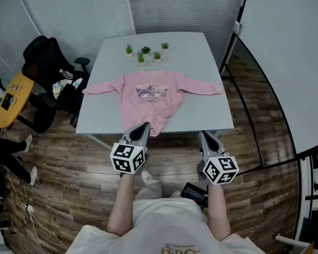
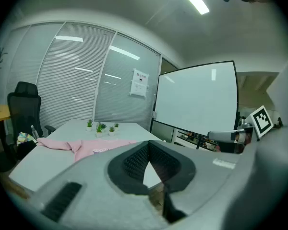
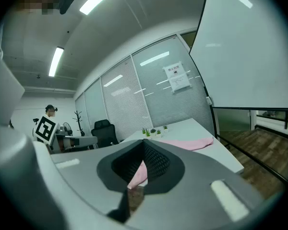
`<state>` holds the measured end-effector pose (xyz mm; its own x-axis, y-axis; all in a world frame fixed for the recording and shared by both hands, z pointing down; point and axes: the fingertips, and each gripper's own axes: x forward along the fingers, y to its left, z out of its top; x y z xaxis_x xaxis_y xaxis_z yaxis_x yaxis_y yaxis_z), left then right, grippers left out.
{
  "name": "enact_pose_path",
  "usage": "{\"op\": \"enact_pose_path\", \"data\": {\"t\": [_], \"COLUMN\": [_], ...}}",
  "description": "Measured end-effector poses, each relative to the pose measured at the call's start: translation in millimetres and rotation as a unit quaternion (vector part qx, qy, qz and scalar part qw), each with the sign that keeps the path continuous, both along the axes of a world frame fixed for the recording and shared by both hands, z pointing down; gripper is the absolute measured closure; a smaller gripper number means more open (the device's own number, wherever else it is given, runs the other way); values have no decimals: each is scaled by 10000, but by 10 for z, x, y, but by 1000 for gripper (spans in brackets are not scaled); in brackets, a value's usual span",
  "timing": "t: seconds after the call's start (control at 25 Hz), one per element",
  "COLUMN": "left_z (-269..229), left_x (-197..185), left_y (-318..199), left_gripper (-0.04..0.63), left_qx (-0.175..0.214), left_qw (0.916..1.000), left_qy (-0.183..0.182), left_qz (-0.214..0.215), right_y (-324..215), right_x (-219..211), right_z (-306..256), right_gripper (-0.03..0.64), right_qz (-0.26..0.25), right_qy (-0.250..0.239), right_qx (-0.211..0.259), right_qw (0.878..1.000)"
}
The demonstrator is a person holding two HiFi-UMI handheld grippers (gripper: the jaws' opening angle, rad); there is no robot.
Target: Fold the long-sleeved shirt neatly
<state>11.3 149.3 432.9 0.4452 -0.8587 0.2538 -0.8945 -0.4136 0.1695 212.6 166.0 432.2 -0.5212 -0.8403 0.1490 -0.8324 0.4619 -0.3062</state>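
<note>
Head view: the pink long-sleeved shirt [image 1: 153, 93] lies print-up across the middle of the table [image 1: 201, 52], sleeves spread toward its left and right edges, hem bunched at the near edge. This layout probably keeps each sleeve reachable for folding. Small potted plants [image 1: 146, 53] sit by the table's far edge, clear of the cloth. Left gripper [image 1: 143, 126] and right gripper [image 1: 206, 135] hover short of the near edge, jaws together and empty; no grasp is begun.
</note>
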Motion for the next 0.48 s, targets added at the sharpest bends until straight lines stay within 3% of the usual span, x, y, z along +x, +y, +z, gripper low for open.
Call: {"op": "enact_pose_path", "data": {"t": [0.48], "left_z": [41], "left_x": [-16], "left_y": [308], "left_gripper": [586], "left_qx": [15], "left_qw": [9998], "left_qy": [135], "left_qz": [-142], "right_y": [254], "right_x": [62], "right_z": [38], "right_gripper": [606], "right_qz": [-10], "right_qy": [68], "right_qx": [-8], "right_qw": [10000]}}
